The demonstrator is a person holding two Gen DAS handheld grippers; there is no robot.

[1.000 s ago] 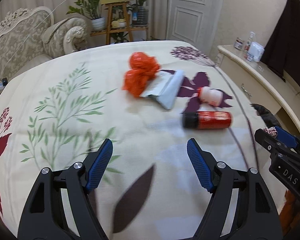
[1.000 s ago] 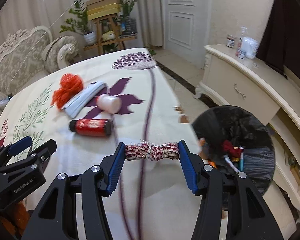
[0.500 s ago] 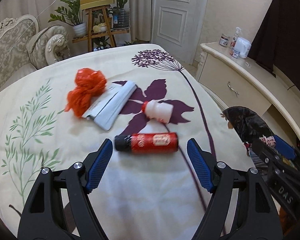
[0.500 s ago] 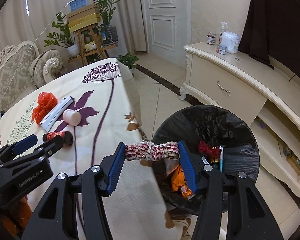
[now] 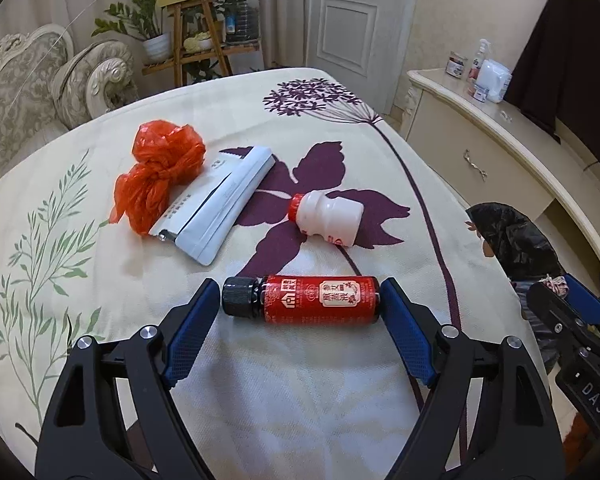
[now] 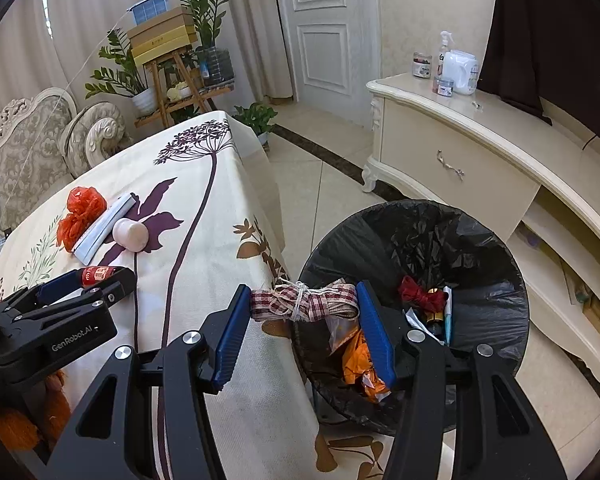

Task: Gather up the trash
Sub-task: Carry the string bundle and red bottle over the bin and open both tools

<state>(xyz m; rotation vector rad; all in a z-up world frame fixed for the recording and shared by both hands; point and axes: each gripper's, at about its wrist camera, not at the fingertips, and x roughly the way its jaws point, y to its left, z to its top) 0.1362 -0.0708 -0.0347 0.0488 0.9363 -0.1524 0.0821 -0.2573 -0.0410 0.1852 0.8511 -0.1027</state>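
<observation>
Left claw, spread, brackets the red bottle lying on the tabletop; squeeze squarely end to end. Right claw pinches the checked ribbon bundle at the bin rim; release farther over the opening.

Glossy black plastic bin liner

Both grippers are black frames with silver screws. Blue ribbed pads line the jaws. White lettering marks their sides.

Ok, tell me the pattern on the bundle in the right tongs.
Dark red and white check on the bundle, tied with pale string; the right wrist view shows it best.
</observation>
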